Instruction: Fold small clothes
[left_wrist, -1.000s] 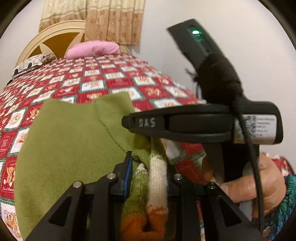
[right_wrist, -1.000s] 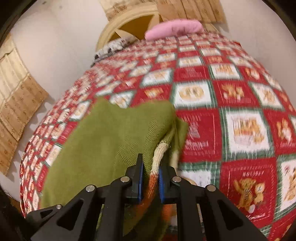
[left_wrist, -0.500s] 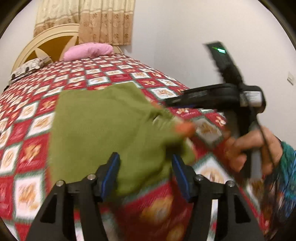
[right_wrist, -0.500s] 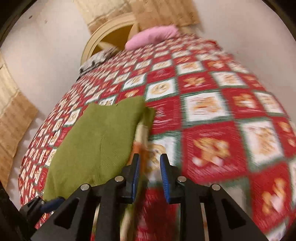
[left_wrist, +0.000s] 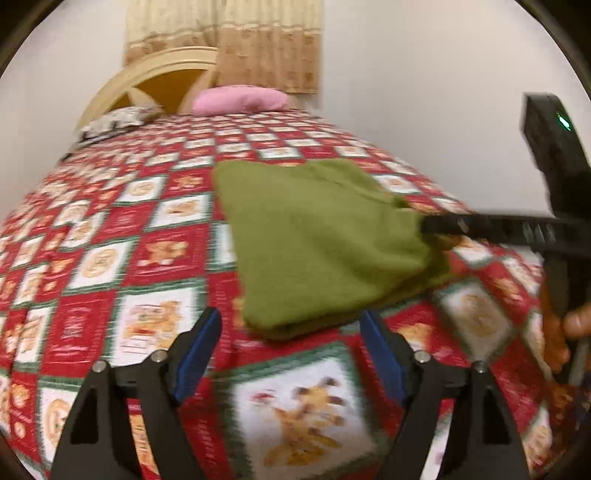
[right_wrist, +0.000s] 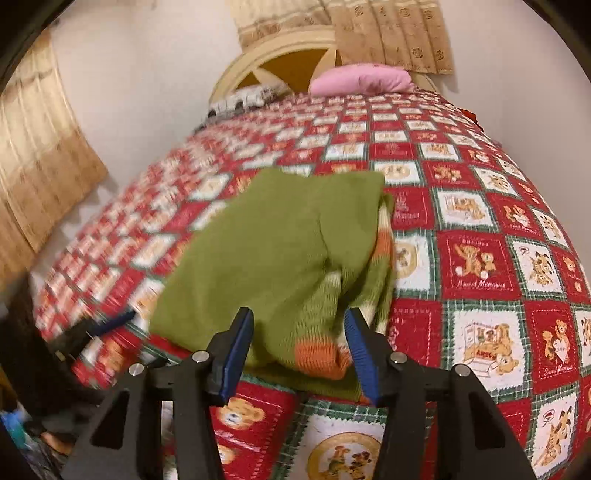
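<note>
Green knit, our folded small sweater (right_wrist: 280, 254) with its orange-and-cream striped cuff lies on the red teddy-bear quilted bed (right_wrist: 476, 258), both our left gripper (left_wrist: 291, 354) and right gripper (right_wrist: 299, 347) opening, unclamped, while motion blur smears its far edge.

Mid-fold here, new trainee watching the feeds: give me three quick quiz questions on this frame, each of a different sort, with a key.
1. True or false: the folded olive-green knitted garment lies on the red, white and green teddy-bear patchwork bedspread.
2. What does the left gripper hold? A) a sleeve B) nothing C) the pink pillow
3. Fill in: the garment's striped cuff nearest the right gripper ends in an ______ band.

Key: 1 true. 2 B; its jaws are opening, with nothing between them. 3 orange; the right jaws are opening too, with the cuff just beyond them and not pinched.
</note>
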